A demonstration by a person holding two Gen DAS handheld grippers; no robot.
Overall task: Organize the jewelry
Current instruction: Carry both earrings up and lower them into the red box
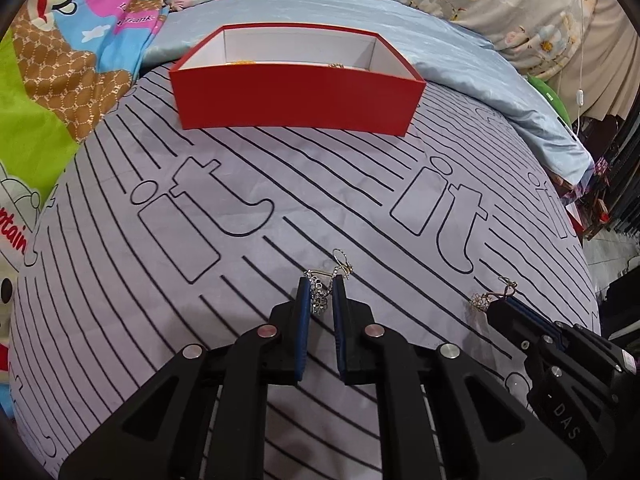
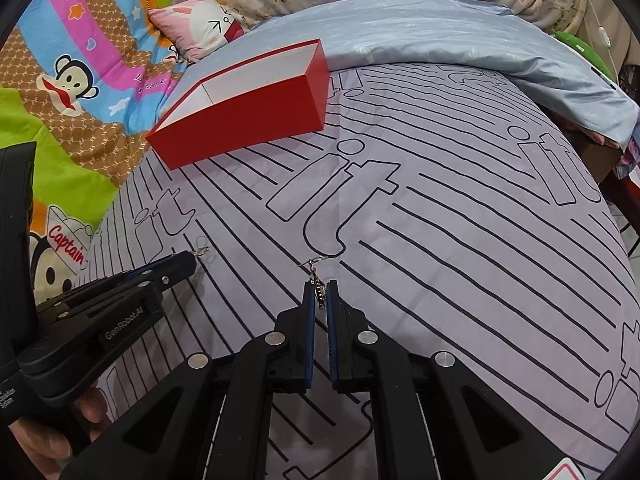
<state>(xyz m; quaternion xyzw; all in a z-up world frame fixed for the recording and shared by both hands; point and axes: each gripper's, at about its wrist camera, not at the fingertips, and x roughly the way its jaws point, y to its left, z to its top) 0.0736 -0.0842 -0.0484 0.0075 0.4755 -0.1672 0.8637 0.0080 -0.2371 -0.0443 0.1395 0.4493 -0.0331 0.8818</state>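
Observation:
My left gripper [image 1: 321,285] is shut on a silver dangling earring [image 1: 320,294] whose hook sticks out ahead of the tips; it also shows at the left of the right wrist view [image 2: 188,261]. My right gripper [image 2: 320,286] is shut on a second earring [image 2: 318,286] with its hook ahead; it appears at the right of the left wrist view [image 1: 494,304] with the earring's gold cluster [image 1: 480,301] showing. The open red box [image 1: 296,80] stands ahead on the bed, white inside, with some gold jewelry [image 1: 336,65] at its bottom. It also shows in the right wrist view [image 2: 244,108].
Both grippers hover low over a grey bedsheet [image 1: 280,208] with black stripes and "it" letters. A pale blue quilt [image 1: 460,52] lies behind the box. A cartoon monkey blanket [image 2: 72,76] and a small pillow [image 2: 204,26] lie to the left. The bed's edge drops off at right.

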